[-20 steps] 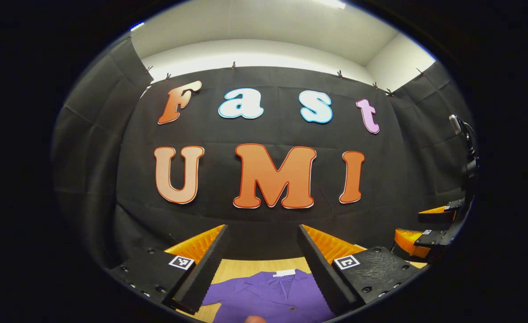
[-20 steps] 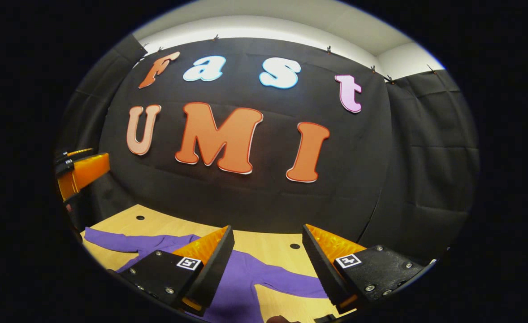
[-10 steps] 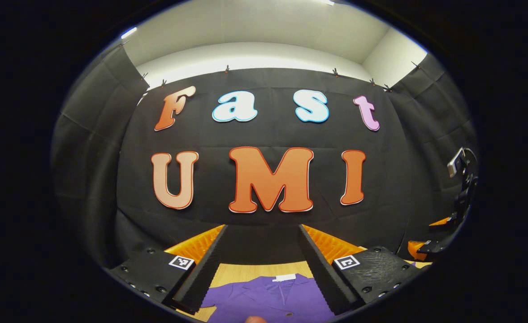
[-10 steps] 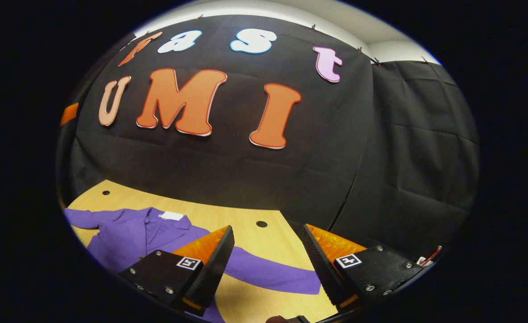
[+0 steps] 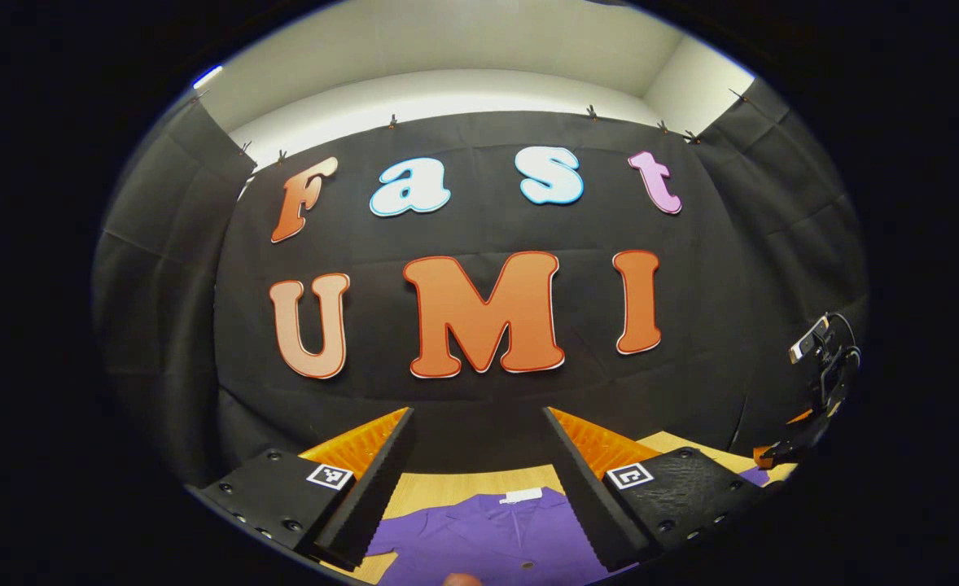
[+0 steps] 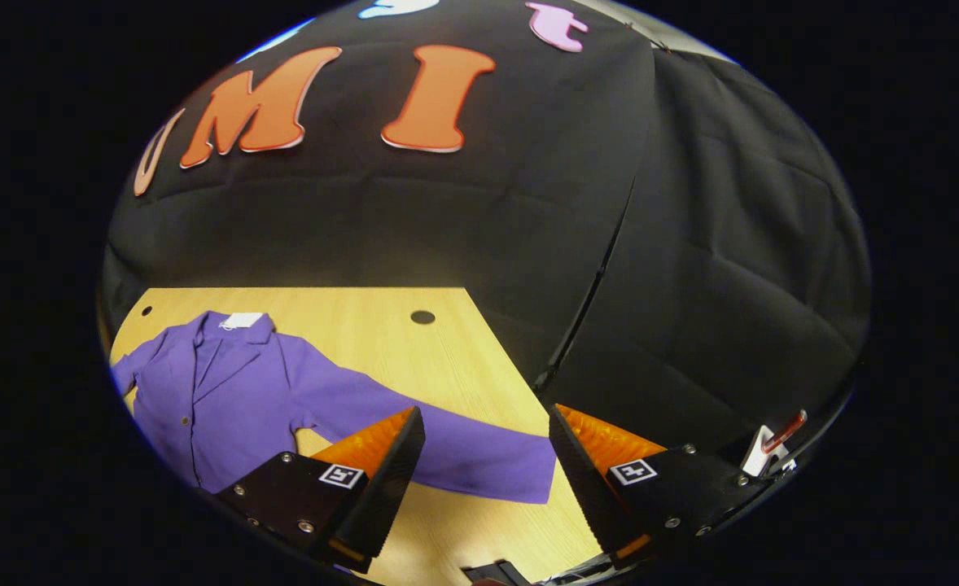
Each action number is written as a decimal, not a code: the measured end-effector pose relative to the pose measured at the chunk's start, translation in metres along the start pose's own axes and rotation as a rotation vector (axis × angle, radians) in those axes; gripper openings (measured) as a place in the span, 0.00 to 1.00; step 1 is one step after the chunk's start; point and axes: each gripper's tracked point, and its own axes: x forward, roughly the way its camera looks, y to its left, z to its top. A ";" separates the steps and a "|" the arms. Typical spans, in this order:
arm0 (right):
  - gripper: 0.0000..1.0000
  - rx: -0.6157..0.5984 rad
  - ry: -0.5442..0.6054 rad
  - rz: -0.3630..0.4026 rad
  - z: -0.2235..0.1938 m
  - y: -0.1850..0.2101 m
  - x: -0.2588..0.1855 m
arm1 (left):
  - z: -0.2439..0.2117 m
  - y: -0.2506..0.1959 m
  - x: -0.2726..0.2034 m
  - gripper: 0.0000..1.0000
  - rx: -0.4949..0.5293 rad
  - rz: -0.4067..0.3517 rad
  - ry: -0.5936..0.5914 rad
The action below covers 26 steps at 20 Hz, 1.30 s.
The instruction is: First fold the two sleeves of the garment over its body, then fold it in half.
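Observation:
A purple button-front garment (image 6: 227, 391) lies flat and face up on the wooden table (image 6: 382, 325), its collar with a white label (image 6: 241, 321) toward the wall. One long sleeve (image 6: 447, 448) stretches out sideways; its cuff ends between and just below my right gripper's open fingers. My right gripper (image 6: 485, 409) hovers over that cuff with nothing held. In the left gripper view the garment's collar and chest (image 5: 496, 533) lie below my left gripper (image 5: 477, 411), which is open and empty above them. The right gripper (image 5: 777, 452) also appears far off at that view's right edge.
Black cloth walls close the booth behind and to the right of the table. Two small round holes (image 6: 422, 317) (image 6: 146, 311) sit near the table's far edge. The table's right edge runs close past the sleeve's cuff.
My right gripper has swung right and tipped downward, bringing the whole garment and the outstretched sleeve into its view. The left gripper has stayed nearly still over the collar.

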 end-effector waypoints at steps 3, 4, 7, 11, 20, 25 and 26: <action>0.94 0.058 0.123 -0.001 -0.025 -0.017 0.027 | -0.008 -0.001 -0.001 0.97 0.019 0.023 0.028; 0.94 0.072 0.163 -0.002 -0.033 -0.023 0.035 | -0.010 -0.002 -0.001 0.97 0.024 0.032 0.038; 0.94 0.111 0.304 0.014 -0.060 -0.039 0.055 | -0.022 -0.006 -0.005 0.97 0.038 0.054 0.073; 0.95 0.207 0.486 0.051 -0.092 -0.049 0.074 | -0.037 -0.012 -0.007 0.99 0.048 0.082 0.123; 0.95 0.302 0.770 0.129 -0.145 -0.044 0.097 | -0.051 -0.029 -0.010 0.98 0.095 0.099 0.192; 0.94 0.301 0.822 0.116 -0.162 -0.040 0.105 | -0.062 -0.034 -0.011 0.98 0.099 0.102 0.229; 1.00 0.302 0.837 0.100 -0.164 -0.041 0.106 | -0.063 -0.035 -0.011 0.98 0.103 0.104 0.233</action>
